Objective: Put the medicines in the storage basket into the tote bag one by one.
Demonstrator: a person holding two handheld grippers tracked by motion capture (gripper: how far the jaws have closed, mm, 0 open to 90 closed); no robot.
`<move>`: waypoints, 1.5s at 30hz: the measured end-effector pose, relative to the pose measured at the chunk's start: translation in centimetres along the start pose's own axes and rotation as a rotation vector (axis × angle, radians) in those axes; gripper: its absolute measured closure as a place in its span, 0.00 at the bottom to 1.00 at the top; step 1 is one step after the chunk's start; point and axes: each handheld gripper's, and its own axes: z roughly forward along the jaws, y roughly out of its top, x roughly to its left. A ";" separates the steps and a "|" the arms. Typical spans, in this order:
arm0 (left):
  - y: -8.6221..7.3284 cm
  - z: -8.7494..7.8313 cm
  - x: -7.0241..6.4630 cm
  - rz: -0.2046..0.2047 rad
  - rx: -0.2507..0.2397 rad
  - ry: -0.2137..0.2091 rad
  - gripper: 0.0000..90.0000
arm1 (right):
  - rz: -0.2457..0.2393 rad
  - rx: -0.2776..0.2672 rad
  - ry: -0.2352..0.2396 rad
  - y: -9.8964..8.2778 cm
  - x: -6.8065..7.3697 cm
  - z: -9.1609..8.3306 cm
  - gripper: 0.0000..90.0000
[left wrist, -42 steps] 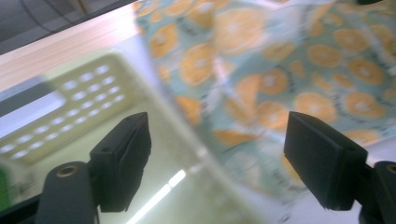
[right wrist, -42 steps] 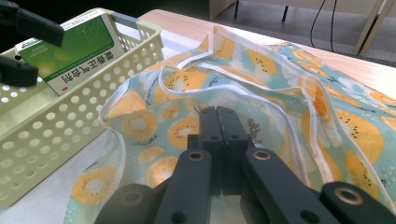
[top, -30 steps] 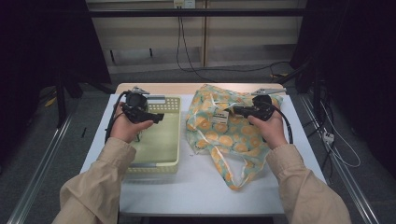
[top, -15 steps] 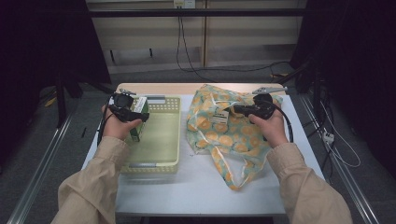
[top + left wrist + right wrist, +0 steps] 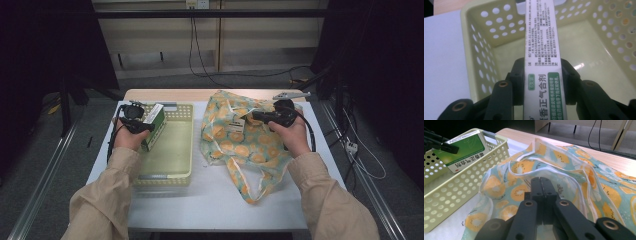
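Now the left claw [image 5: 543, 72] clamps the medicine box [image 5: 542, 50], seemingly over the basket [image 5: 481, 47].

table [image 5: 200, 200]: basket [image 5: 170, 172] is set on its left half, fruit-print bag [image 5: 240, 150] on its right half, the two just apart | medicine box [image 5: 152, 125] is held tilted over the basket's left wall, at its far end | pliers-like tool [image 5: 290, 94] is laid behind the bag, at the table's far right edge
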 end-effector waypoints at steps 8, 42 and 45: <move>1.9 -3.2 -1.8 0.052 -0.072 -0.099 0.70 | 0.000 0.001 -0.003 0.1 -0.2 -0.1 1.00; 4.8 1.8 -22.6 0.302 -0.092 -0.518 0.70 | -0.002 -0.016 -0.030 2.5 -1.8 -1.1 1.00; 5.0 3.2 -23.4 0.301 -0.086 -0.500 0.70 | 0.008 -0.019 -0.037 2.5 -2.3 -1.2 1.00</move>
